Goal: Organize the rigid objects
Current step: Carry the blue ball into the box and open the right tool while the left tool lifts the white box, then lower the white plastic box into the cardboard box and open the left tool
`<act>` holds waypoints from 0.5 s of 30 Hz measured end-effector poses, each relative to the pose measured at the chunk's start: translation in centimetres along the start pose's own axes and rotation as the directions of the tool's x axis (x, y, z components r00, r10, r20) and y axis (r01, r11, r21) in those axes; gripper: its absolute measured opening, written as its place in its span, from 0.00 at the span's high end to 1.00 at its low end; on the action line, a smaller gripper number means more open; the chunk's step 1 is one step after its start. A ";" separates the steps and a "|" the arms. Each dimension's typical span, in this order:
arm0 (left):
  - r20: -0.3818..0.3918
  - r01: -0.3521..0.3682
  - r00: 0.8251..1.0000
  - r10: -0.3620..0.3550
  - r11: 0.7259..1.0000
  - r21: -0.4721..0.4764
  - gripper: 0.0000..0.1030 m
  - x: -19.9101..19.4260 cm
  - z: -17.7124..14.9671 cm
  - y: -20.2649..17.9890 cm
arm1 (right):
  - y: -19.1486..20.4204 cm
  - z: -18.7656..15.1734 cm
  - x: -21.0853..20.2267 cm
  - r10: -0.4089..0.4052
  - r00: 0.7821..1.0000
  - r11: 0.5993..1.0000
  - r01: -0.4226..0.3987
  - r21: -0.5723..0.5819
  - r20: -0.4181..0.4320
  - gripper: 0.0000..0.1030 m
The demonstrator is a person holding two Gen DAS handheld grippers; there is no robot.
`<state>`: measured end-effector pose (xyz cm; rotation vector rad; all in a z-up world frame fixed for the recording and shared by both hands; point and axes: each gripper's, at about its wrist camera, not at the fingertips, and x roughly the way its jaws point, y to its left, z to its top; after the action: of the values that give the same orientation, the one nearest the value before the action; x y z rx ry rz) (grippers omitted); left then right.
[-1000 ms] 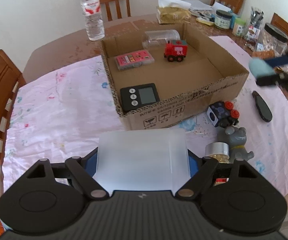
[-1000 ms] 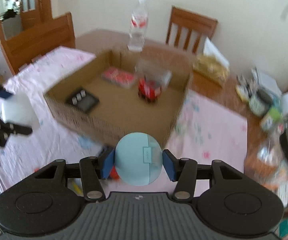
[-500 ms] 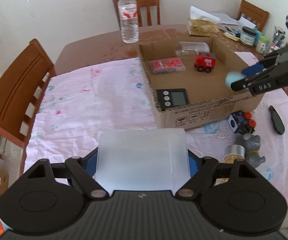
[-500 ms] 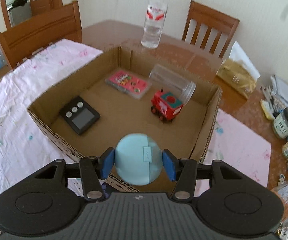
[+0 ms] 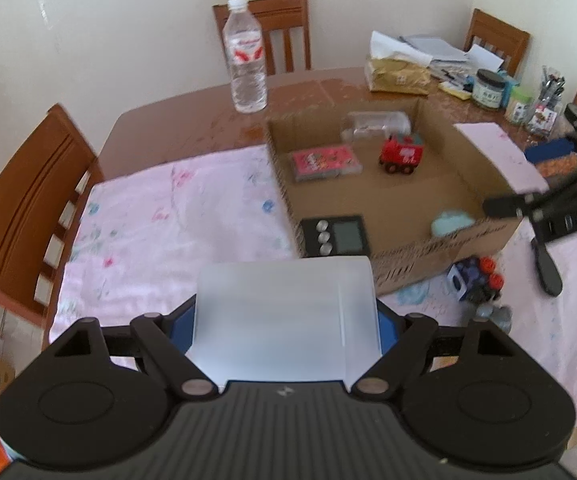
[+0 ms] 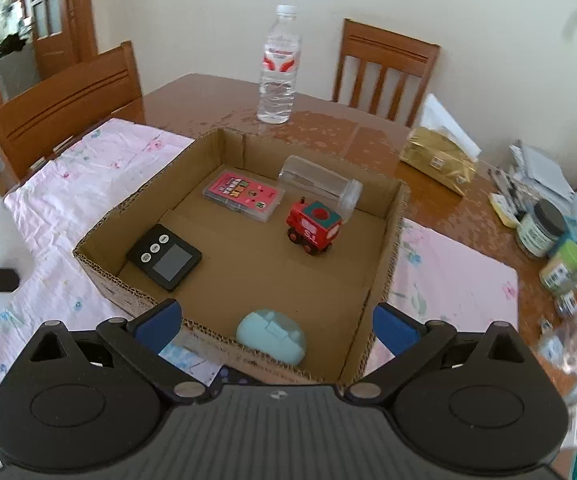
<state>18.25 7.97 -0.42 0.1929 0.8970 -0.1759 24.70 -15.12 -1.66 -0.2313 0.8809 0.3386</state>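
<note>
Right wrist view | right tongs released, pale-blue case below in cardboard box | left tongs grasping frosted container | advise clearing box wall ahead, lowering gently.

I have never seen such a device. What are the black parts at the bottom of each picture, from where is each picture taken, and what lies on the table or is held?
The black parts are hand-held grasping tools; a person holds one in each hand. Each has a camera looking forward along its two fingers, so one picture comes from the left tool, one from the right.

The left tool is closed on a frosted white box. The right tool is open and holds nothing; a pale blue case lies just below it inside the cardboard box.

Also in that box: a black timer, a pink card case, a red toy train and a clear jar on its side. A water bottle stands behind on the table.
</note>
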 end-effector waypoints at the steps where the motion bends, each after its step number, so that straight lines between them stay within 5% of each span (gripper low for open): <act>1: 0.006 0.006 1.000 -0.006 1.000 0.007 0.20 0.1 0.5 -0.2 | 0.1 -0.3 -0.3 -0.006 1.000 1.000 0.006 0.012 0.003 0.00; 15: 0.052 0.073 0.996 -0.078 0.994 0.083 0.20 6.5 9.3 -3.7 | -1.2 -3.9 -2.6 -0.080 0.997 0.987 0.078 0.137 0.006 0.00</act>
<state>28.36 1.67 -0.21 0.2285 0.8438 -0.2871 20.87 -18.07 -1.91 -0.1368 0.8771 0.2043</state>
